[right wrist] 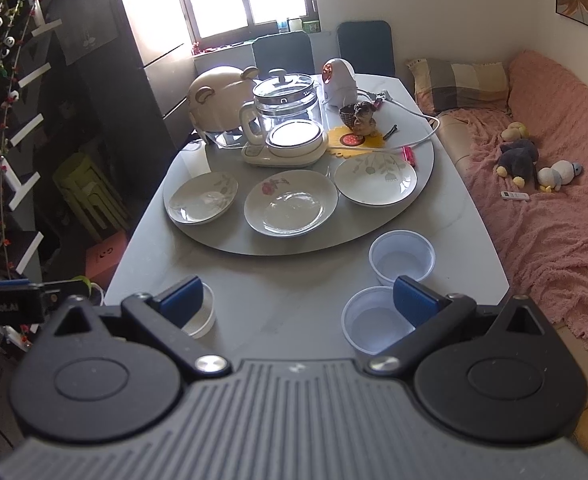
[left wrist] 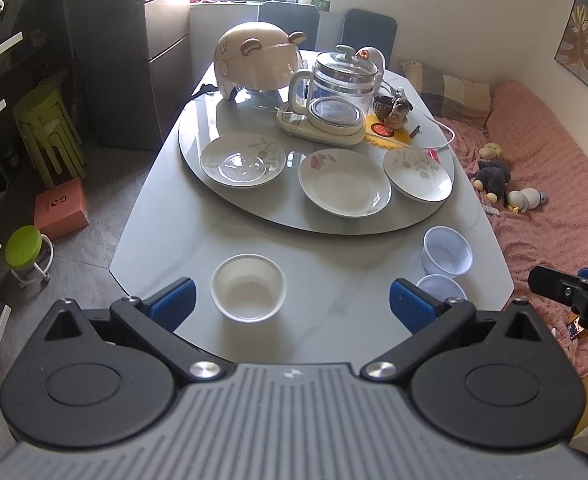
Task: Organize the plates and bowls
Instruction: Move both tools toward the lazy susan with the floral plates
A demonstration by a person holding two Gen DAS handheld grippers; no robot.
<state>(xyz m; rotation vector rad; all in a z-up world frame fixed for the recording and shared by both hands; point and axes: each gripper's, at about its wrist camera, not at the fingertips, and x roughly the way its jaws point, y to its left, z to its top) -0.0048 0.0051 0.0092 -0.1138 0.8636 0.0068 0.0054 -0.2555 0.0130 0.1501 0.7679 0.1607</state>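
Three plates lie on the grey turntable [left wrist: 262,216]: a leaf-pattern plate [left wrist: 243,159] at left, a flower plate [left wrist: 344,181] in the middle, a leaf plate [left wrist: 417,174] at right. A white bowl [left wrist: 248,287] sits on the near table, framed by my open left gripper [left wrist: 292,305], which hovers above it. Two clear plastic bowls [right wrist: 401,257] [right wrist: 374,320] stand at the near right. My right gripper [right wrist: 298,300] is open above the table; its right finger [right wrist: 414,300] overlaps the nearer plastic bowl, its left finger the white bowl [right wrist: 202,316].
A glass kettle [left wrist: 340,88] on its base, a bear-shaped cover [left wrist: 254,60], a figurine [left wrist: 398,114] and a cable crowd the turntable's far half. Sofa with pink blanket [right wrist: 554,200] lies right of the table, green stools [left wrist: 50,132] on the floor at left.
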